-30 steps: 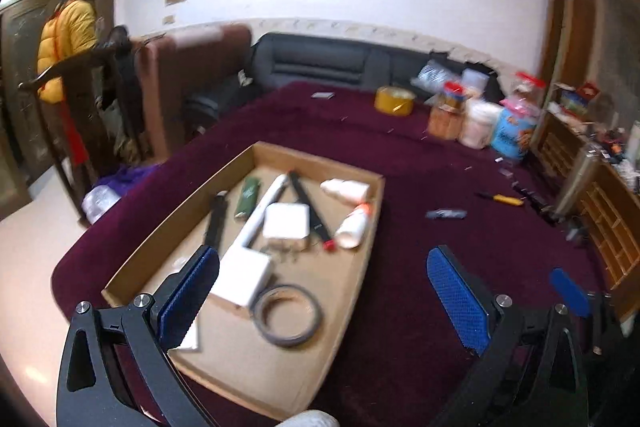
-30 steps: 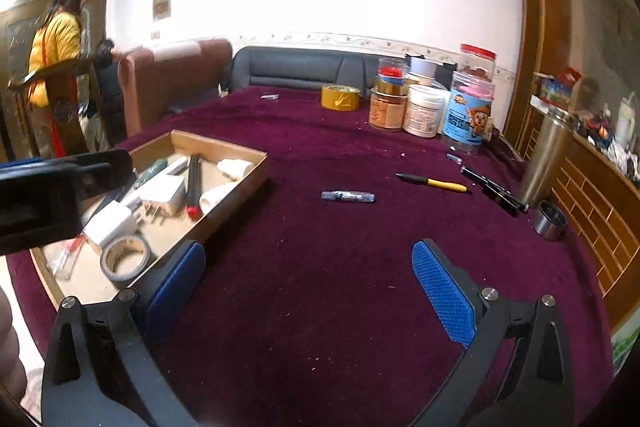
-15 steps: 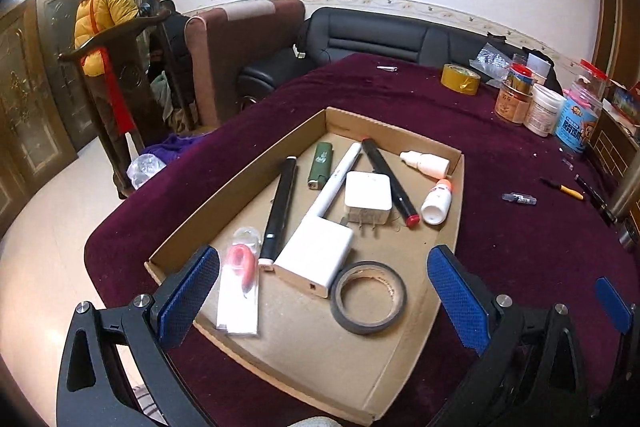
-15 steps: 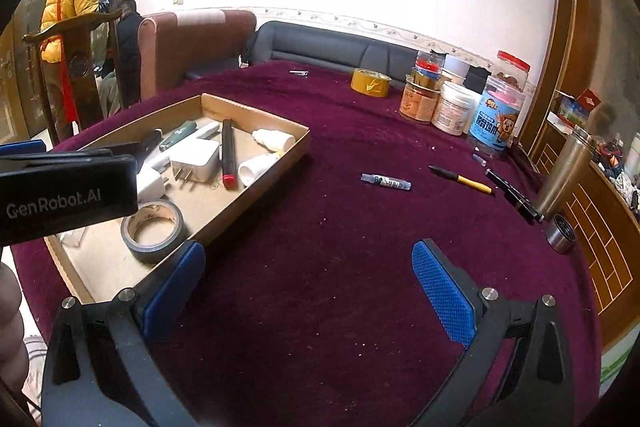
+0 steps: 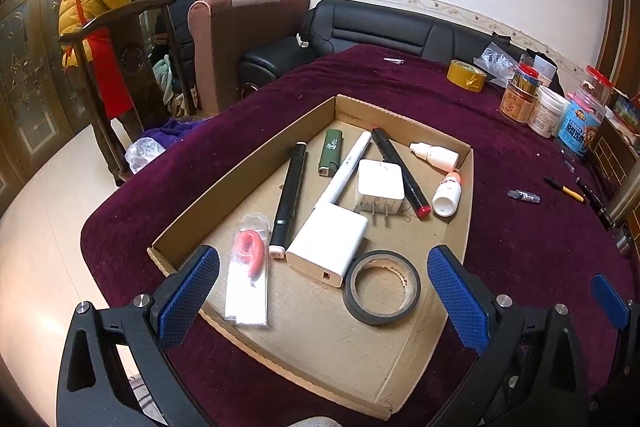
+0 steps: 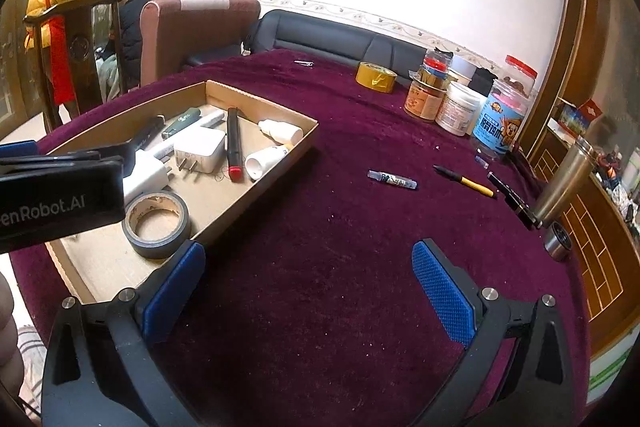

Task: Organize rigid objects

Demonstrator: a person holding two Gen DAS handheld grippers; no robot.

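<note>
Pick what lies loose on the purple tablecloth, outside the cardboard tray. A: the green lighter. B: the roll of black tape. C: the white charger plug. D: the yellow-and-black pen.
D: the yellow-and-black pen lies on the tablecloth right of the cardboard tray; lighter, charger plug and black tape lie inside it.

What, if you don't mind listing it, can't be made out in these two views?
- Left wrist view: print on the white rectangular power bank is too small to read.
- Right wrist view: the left gripper's black body hides the near-left part of the brown cardboard tray.
- Right wrist view: label on the small clear tube on the maroon tablecloth is too small.
- Both views: faces of the jars are illegible.
</note>
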